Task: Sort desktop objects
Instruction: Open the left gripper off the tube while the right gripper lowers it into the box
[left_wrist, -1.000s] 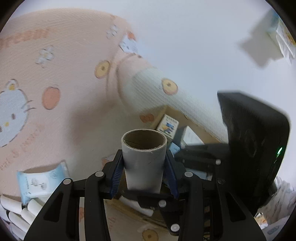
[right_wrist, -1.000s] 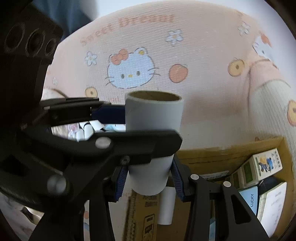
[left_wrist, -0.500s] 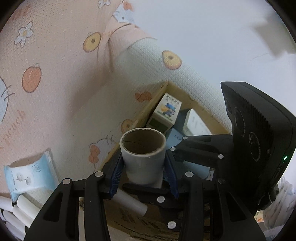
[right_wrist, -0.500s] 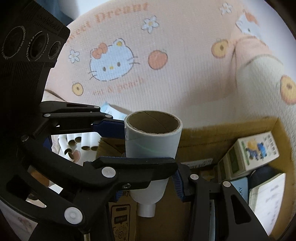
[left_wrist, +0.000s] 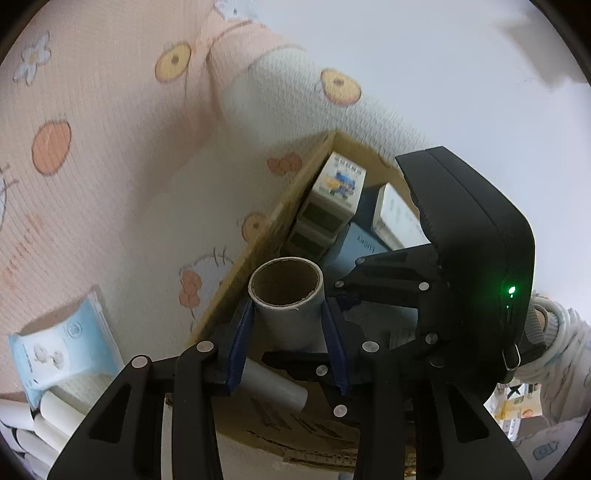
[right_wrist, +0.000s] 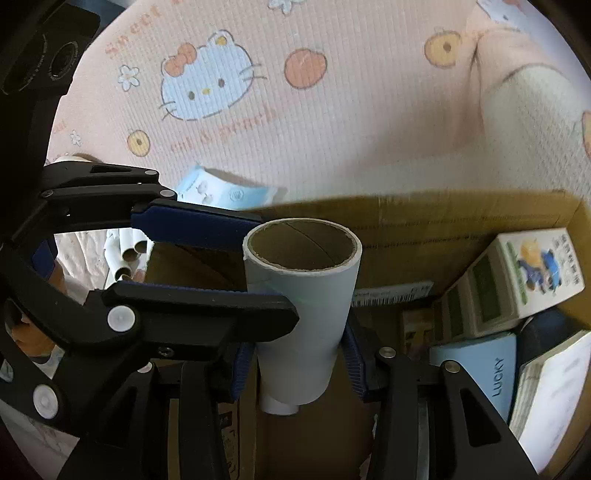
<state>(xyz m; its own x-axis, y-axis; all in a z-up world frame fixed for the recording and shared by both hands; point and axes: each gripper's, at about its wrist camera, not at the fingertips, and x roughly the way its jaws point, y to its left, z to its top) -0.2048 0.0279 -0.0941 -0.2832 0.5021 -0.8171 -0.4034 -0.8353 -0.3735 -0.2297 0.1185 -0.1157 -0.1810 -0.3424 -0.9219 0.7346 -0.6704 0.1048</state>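
I have the cardboard tube (right_wrist: 301, 314) upright between both of my grippers, poised over the open cardboard box (right_wrist: 443, 221), so the step in hand looks like the drop-off: this piece of the sorting goes into the box. My right gripper (right_wrist: 299, 365) is clamped low on the tube, its blue pads (right_wrist: 354, 354) pressed against the wall on either side at a middling width. My left gripper (left_wrist: 290, 339) straddles the same tube higher up and crosswise to the right one; its jaws are closing at this moment with the tube between them, and the pads sit right at the wall, though I cannot tell for sure that they press on it. Inside the box, directly under the tube, lies a thinner white roll (left_wrist: 273, 384) on the floor of the carton; toward the far corner of the box stand a small printed carton (left_wrist: 338, 195) and a pale blue "LUCKY" box (right_wrist: 476, 365). Outside the box, just beyond its near wall on the cartoon-printed sheet (right_wrist: 332, 122), are a blue tissue pack (left_wrist: 62, 354) and a pile of spare white tubes (right_wrist: 125, 254). The next move, as I judge it, calls for lowering the tube into the free space beside the thinner roll, then releasing both grips without tipping it against the box wall.
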